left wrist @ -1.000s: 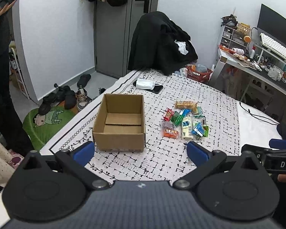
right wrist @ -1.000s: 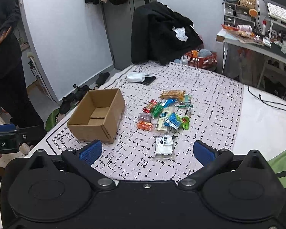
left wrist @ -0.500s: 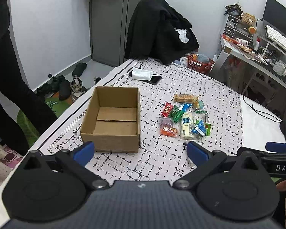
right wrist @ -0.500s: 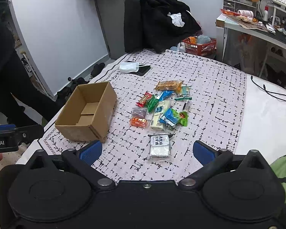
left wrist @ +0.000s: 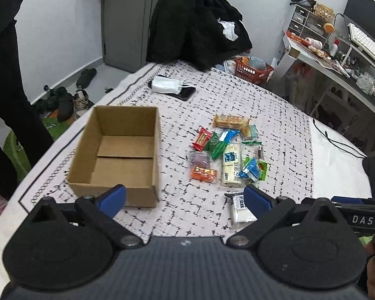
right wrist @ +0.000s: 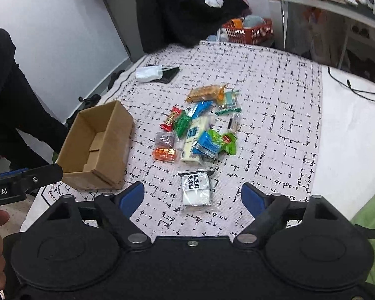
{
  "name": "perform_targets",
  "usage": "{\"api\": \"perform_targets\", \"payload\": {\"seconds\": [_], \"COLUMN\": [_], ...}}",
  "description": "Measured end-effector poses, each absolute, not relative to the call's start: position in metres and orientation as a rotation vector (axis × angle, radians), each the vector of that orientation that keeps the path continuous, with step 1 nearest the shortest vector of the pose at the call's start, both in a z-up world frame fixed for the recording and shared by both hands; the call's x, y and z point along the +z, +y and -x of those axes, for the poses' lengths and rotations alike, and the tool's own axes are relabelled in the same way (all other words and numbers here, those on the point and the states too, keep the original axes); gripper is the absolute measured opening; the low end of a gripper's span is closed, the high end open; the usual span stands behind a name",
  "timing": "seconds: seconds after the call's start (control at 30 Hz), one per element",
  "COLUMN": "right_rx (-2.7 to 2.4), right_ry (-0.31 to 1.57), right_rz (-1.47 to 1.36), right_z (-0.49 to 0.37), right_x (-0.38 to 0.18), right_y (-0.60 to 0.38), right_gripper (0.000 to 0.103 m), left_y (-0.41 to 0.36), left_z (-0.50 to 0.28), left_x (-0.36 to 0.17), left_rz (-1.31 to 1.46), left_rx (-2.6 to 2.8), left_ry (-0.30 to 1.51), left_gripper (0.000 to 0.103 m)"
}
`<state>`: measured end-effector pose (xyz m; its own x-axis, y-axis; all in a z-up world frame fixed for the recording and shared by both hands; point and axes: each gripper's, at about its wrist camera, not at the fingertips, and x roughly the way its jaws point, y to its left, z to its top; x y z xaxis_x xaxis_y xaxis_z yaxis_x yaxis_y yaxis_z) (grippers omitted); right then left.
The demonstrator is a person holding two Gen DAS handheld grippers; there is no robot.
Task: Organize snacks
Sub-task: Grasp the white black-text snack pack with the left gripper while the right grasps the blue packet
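Observation:
An empty open cardboard box (left wrist: 123, 150) (right wrist: 97, 147) sits on the patterned tablecloth. To its right lies a pile of wrapped snacks (left wrist: 227, 150) (right wrist: 200, 130), red, green, blue, orange and cream. A single white packet (right wrist: 197, 190) (left wrist: 241, 210) lies apart, nearest me. My left gripper (left wrist: 185, 196) is open and empty, just short of the box's near right corner. My right gripper (right wrist: 193, 196) is open and empty, straddling the white packet from above without touching it.
A white face mask on a black phone (left wrist: 173, 87) lies at the table's far side. A chair draped with black clothing (left wrist: 197, 22) stands behind. A person in black (left wrist: 5, 75) stands at the left edge. A cable (left wrist: 337, 141) runs across the white right part.
Both grippers have moved forward and lower toward the table. The box and snacks look larger and nearer. The white packet now lies between the right gripper's fingers. Both stay open.

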<state>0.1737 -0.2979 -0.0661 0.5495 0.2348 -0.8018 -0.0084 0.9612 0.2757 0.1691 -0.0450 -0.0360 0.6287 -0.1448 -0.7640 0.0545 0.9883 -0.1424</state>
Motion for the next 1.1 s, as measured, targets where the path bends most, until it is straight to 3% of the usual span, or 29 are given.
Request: {"api": "perform_targets", "payload": {"seconds": [0.47, 1.1], "right_rx": [0.114, 0.202], "right_ry": [1.049, 1.059], "right_rz": [-0.342, -0.586], "right_z": [-0.221, -0.263], "right_x": [-0.1, -0.171], "right_y": [-0.332, -0.359], "right_gripper": [0.071, 0.071], "left_y": [-0.077, -0.141], "left_z": [-0.222, -0.259], "left_x": [-0.083, -0.177], "left_rz": [0.177, 0.219], "left_rx": [-0.156, -0.149], "left_ry": [1.003, 1.191], "left_gripper": [0.091, 0.083]}}
